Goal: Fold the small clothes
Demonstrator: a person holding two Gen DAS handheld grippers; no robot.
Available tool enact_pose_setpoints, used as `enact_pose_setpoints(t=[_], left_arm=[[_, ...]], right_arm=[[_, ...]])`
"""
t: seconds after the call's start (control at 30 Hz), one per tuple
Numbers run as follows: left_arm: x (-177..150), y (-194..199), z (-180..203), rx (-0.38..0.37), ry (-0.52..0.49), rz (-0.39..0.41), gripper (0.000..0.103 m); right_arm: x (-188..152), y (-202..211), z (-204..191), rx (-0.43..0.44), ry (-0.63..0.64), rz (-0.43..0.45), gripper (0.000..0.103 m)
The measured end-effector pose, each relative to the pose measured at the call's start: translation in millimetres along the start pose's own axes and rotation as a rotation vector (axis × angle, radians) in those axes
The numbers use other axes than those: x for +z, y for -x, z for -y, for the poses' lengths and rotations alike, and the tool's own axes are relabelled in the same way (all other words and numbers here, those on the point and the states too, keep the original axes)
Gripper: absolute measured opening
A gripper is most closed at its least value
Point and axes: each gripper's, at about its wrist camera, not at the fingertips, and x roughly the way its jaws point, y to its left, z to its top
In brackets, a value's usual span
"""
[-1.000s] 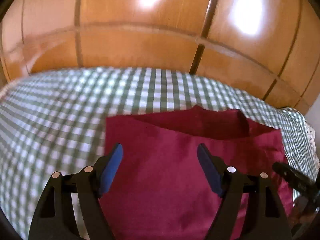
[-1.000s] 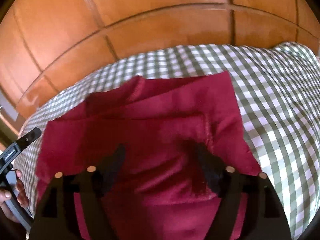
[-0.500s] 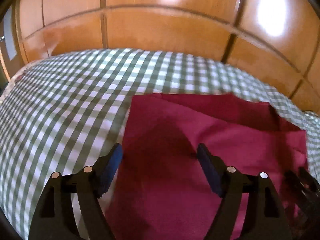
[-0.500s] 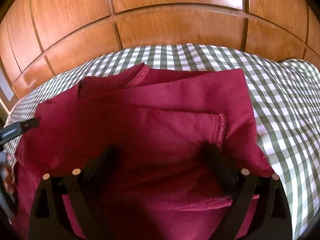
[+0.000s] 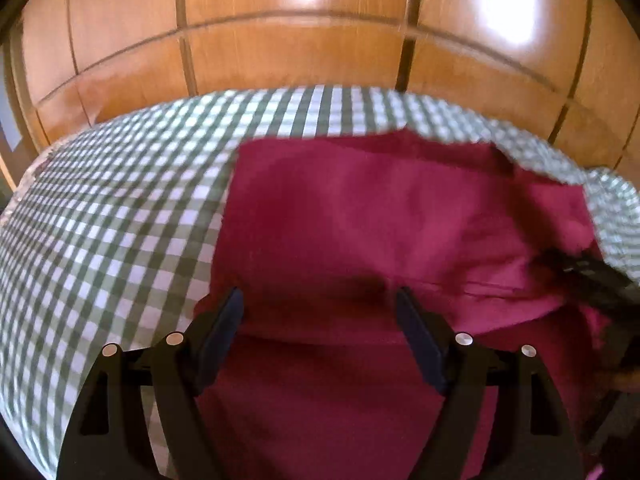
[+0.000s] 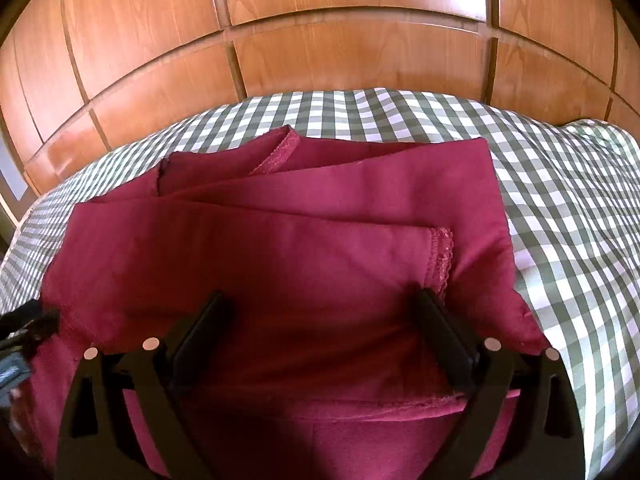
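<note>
A dark red garment (image 6: 304, 240) lies folded in layers on the green-and-white checked cloth (image 6: 568, 216); its stitched hems show at the back (image 6: 284, 148) and on the right (image 6: 442, 252). My right gripper (image 6: 320, 328) hovers over the garment's near part, its jaws opening wide, and only flat fabric lies below the gap. In the left wrist view the same garment (image 5: 380, 220) fills the middle. My left gripper (image 5: 318, 320) is open above the garment's left near part, holding nothing. The right gripper's fingers (image 5: 580, 272) show blurred at the right edge.
The checked cloth (image 5: 112, 232) covers a soft raised surface that ends at a wall of orange wooden panels (image 6: 352, 40). The wooden panels (image 5: 280, 48) also stand behind it in the left wrist view. A rumpled part of the cloth (image 6: 600, 136) lies at the far right.
My right gripper's jaws have spread wider and let the top fold of the garment lie flat. My left gripper has shifted sideways across the garment's left side, still open.
</note>
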Motion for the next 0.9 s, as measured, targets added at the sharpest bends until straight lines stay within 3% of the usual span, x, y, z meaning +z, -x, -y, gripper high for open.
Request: enact_pose_setpoints(t=[0.17,0.37,0.63,0.9], left_arm=[[-6,47,-5,-0.044,0.052,0.063,0.081],[-19,84,-6,-0.062,0.045,0.119,0.085],[-46,99,-14,-0.053,0.023,0.099,0.085],[-67,97,-21,-0.034,0.016,0.059,0.085]], right_arm=[[1,-1,-2,-0.006,0.013,-0.007,0.098],[3,8,-11,-0.055,0.038,-0.039,0.101],[-20,50,-11,-0.016,-0.034,-0.021,0.101],[-53,77,9,-0.019,-0.084,-0.096,0.101]])
